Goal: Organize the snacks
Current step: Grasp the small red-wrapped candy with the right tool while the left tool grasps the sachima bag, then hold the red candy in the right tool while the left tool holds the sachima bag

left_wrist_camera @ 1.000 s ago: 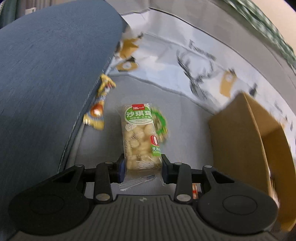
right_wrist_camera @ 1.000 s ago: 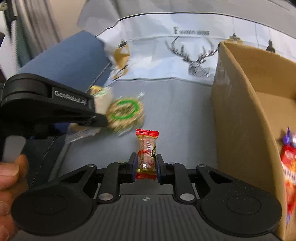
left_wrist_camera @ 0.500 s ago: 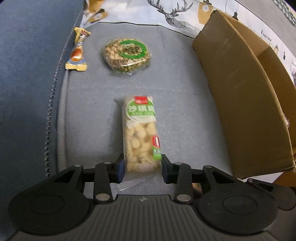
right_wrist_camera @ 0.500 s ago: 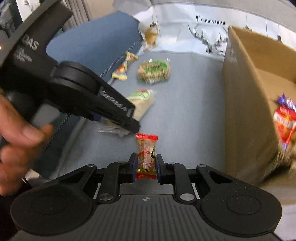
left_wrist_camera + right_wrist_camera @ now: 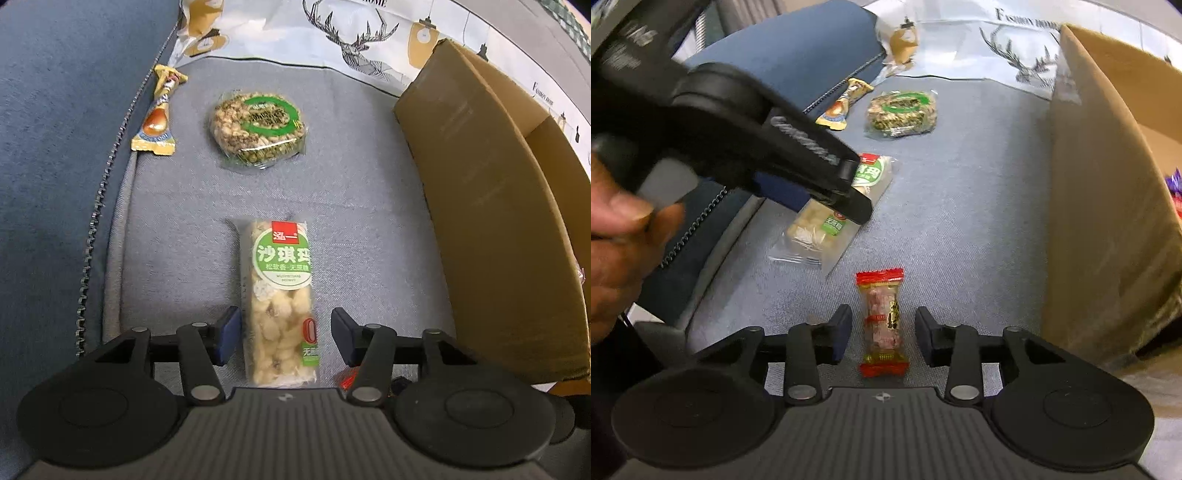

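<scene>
Grey sofa cushion under both my tools, blue armrest along its left edge, deer-print cloth across the back. Nearest me, my right gripper point(image 5: 882, 330) has just been opening, and the small red-ended candy point(image 5: 882, 325) lies flat on the cushion between its jaws, clear of both pads — let go. Same story on the other side: my left gripper point(image 5: 284, 336) has just been spreading too, and the long rice-puff bar point(image 5: 282, 299) with the green label rests on the cushion between the jaws, gaps showing on either side. So both hands are released, each snack laid down side by side near the front edge.

Further up the cushion, the round seed cake point(image 5: 258, 131) in clear wrap, and beside it at the armrest seam, the yellow twisted wrapper point(image 5: 159, 110). Along the right edge stands the cardboard box point(image 5: 498, 221); I glimpse red and purple packets point(image 5: 1175, 195) inside.

By my reckoning, the sorting is only partway: four snacks sit out on the cushion, and where they go next I can't tell.
</scene>
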